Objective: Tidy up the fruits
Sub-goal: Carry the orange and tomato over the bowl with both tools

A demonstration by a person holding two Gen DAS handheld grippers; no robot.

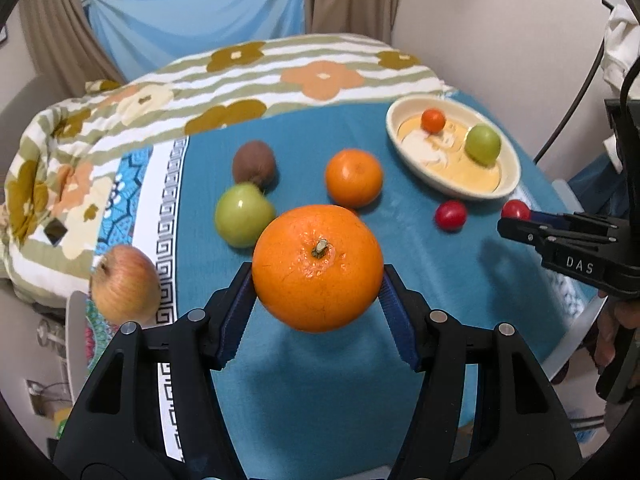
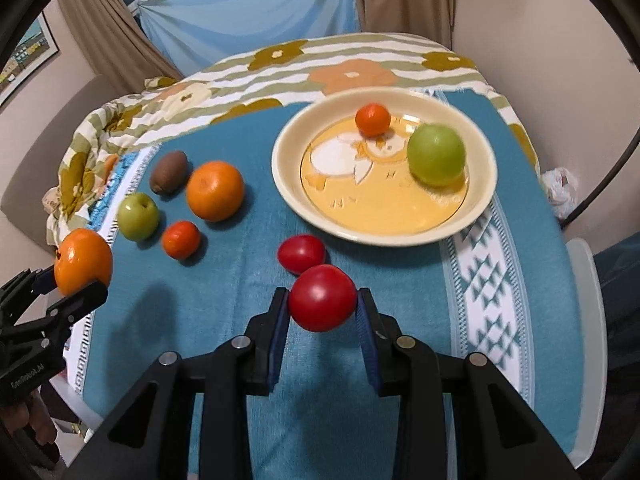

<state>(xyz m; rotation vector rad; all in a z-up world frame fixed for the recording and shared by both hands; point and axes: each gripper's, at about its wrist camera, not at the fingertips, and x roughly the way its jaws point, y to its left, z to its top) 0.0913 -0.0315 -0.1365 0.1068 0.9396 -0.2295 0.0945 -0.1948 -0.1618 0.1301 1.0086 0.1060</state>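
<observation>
My left gripper [image 1: 318, 280] is shut on a large orange [image 1: 317, 267] and holds it above the blue cloth; it also shows in the right wrist view [image 2: 83, 261]. My right gripper [image 2: 323, 304] is shut on a red tomato [image 2: 322, 297], lifted just in front of the cream bowl [image 2: 288, 176]. The bowl holds a green apple [image 2: 436, 155] and a small orange fruit [image 2: 373, 119]. On the cloth lie a second tomato [image 2: 301, 253], an orange [image 2: 215, 190], a small orange fruit [image 2: 181, 239], a green apple [image 2: 138, 216] and a kiwi [image 2: 169, 171].
A reddish apple [image 1: 125, 283] sits at the table's left edge. A flowered blanket [image 1: 248, 76] covers the far part of the table. The blue cloth [image 2: 224, 292] has bare room in front of the bowl. A wall and a cable [image 1: 576, 100] stand at the right.
</observation>
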